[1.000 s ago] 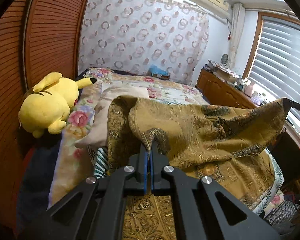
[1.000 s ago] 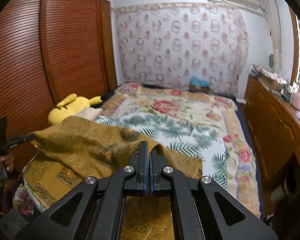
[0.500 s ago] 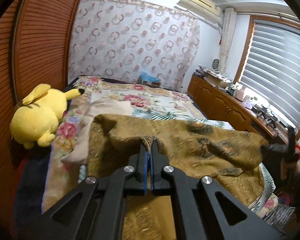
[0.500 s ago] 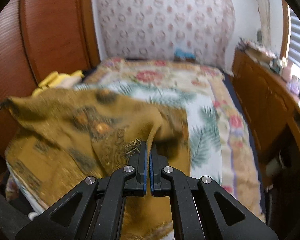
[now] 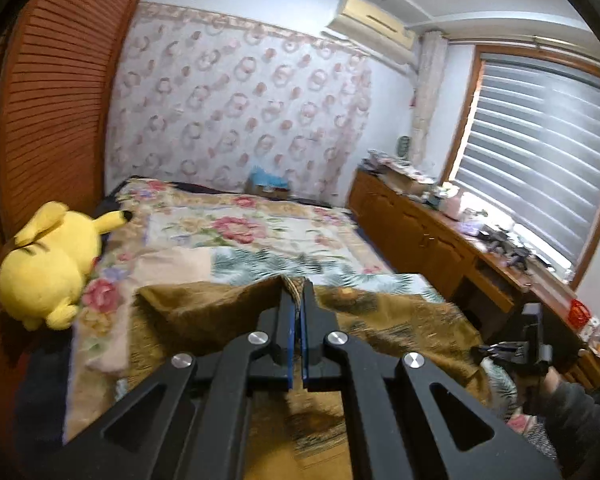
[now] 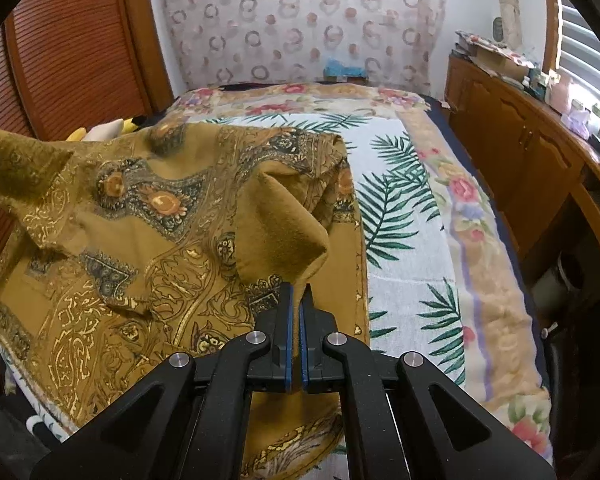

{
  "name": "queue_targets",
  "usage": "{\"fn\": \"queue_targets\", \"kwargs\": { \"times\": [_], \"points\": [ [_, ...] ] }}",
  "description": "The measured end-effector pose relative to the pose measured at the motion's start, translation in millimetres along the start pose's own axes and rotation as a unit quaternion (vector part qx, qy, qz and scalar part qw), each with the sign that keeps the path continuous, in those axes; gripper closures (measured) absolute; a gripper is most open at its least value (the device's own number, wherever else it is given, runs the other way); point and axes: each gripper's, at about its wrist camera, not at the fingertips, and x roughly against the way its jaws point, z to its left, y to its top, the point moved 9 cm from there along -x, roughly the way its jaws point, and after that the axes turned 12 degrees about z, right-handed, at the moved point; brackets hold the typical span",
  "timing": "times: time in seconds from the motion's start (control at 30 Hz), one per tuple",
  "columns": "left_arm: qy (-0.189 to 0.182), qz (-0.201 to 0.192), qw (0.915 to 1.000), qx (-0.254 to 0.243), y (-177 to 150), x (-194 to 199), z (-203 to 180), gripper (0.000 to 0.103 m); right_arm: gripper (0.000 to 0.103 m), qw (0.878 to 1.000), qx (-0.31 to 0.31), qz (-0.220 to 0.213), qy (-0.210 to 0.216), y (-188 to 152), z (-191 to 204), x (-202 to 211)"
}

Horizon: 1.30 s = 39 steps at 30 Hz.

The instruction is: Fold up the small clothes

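The left gripper is clamped on a raised edge of the mustard-gold patterned cloth, its 2 blue-lined jaws pressed together with a thin fold of fabric pinched at the tips. From that pinch the cloth slopes away toward 9 o'clock and 3 o'clock in the left wrist view and drapes over the near end of the bed.

The right gripper is likewise closed tight on the cloth, gripping a plain-backed corner that stands up in a soft peak just above its tips, toward 12 o'clock. In the right wrist view the rest of the fabric spreads from the centre to 9 o'clock, printed side up, with gold scrollwork and orange medallions; one corner lifts off at 10 o'clock, out of the frame.

In the left wrist view the right gripper appears at 4 o'clock, held by a hand in a dark sleeve.

The bed carries a floral bedspread with a palm-leaf sheet lying to the 3 o'clock side of the cloth. A yellow plush toy lies at 9 o'clock against a slatted wooden wardrobe. A wooden sideboard runs along 3 o'clock below a window with blinds.
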Motion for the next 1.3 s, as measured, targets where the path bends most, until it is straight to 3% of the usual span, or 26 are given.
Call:
{"fn": "queue_targets", "kwargs": {
  "times": [0.3,0.43,0.5,0.6,0.67,0.73,0.9,1.1,1.3],
  "points": [
    [0.084,0.071,0.9909,0.078,-90,-23,104,0.103,0.099,1.000,0.003,-0.014,-0.021,6,0,8],
    [0.091,0.089,0.9881,0.086,-116,-31,110,0.103,0.068,0.999,0.010,-0.026,-0.038,14,3,18],
    [0.097,0.093,0.9878,0.079,-120,-33,106,0.103,0.065,0.998,0.015,-0.034,-0.047,18,5,26],
    [0.111,0.089,0.9879,0.062,-120,-31,102,0.092,0.063,0.997,0.028,-0.050,-0.059,22,12,38],
    [0.113,0.083,0.9886,0.056,-118,-27,98,0.076,0.060,0.996,0.035,-0.062,-0.059,24,19,45],
    [0.111,0.075,0.9897,0.049,-115,-22,92,0.067,0.054,0.995,0.040,-0.072,-0.053,25,28,49],
    [0.113,0.068,0.9911,0.020,-111,-17,71,0.048,0.052,0.995,0.065,-0.069,-0.006,23,66,42],
    [0.107,0.072,0.9916,0.003,-119,-26,41,0.046,0.052,0.993,0.105,-0.038,0.045,14,120,8],
    [0.089,0.104,0.9905,-0.013,-135,-53,17,0.046,0.052,0.987,0.144,0.000,0.069,1,162,-26]
  ]
}}
